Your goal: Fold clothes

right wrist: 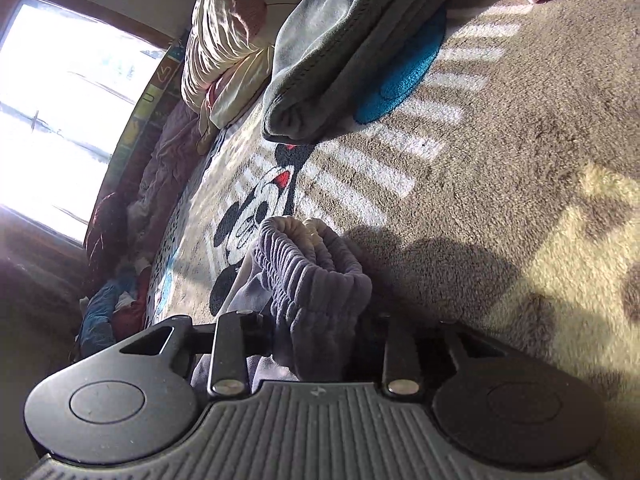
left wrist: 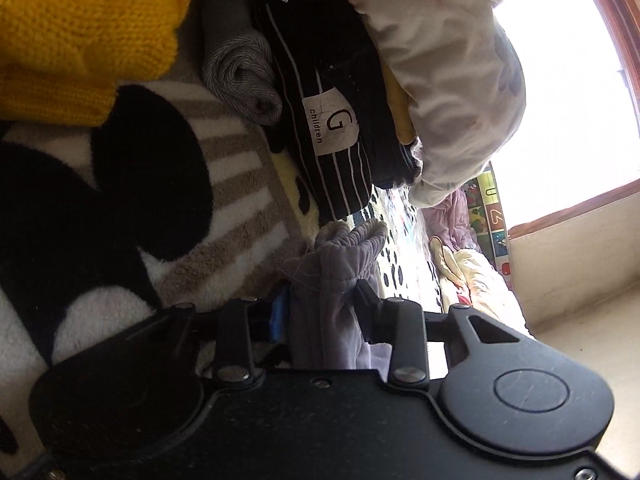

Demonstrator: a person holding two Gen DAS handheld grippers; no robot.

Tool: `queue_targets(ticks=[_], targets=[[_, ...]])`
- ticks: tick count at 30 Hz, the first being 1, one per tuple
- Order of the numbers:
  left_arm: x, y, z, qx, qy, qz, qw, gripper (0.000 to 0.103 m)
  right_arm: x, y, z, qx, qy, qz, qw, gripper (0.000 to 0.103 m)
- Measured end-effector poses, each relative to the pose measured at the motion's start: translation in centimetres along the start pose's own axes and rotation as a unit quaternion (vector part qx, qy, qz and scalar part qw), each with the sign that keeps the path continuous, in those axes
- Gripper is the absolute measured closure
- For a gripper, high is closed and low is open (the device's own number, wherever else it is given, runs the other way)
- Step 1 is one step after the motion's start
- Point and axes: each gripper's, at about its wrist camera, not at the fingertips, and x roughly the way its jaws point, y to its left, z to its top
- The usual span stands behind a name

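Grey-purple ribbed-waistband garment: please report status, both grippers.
Left gripper shut on the grey-purple ribbed-waistband garment. Right gripper shut on its waistband too. Fleece cartoon-print blanket underneath. Nothing in the way.

Left gripper (left wrist: pixel 320 300) fingertips are buried in the purple garment (left wrist: pixel 340 280), so pad contact can't be seen. Same w/ right gripper (right wrist: pixel 320 332). Yellow knit (left wrist: pixel 80 32), far beyond the jaws, is cut off by the edge.
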Motion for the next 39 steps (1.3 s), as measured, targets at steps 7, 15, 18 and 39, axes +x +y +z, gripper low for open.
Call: queue_targets(ticks=[7, 15, 18, 39], targets=[[-0.7, -0.9, 0.8, 0.053, -0.025, 0.039, 0.9975, 0.042, 0.1, -0.1, -0.1, -0.012, 0.0, 0.005, 1.0, 0.072], [0.3, -1.5, 0.3, 0.098, -0.008, 0.05, 0.9939, 0.078, 0.0, -0.1, -0.4, -0.021, -0.009, 0.006, 1.0, 0.072], [-1.2, -1.4, 0.5, 0.083, -0.025, 0.027, 0.9959, 0.087, 0.0, -0.1, -0.4, -0.022, -0.007, 0.006, 1.0, 0.072], [1.8, -1.0, -0.5, 0.08, -0.006, 0.03, 0.9963, 0.066, -0.1, 0.1, -0.8, -0.053, -0.016, 0.007, 0.998, 0.073]])
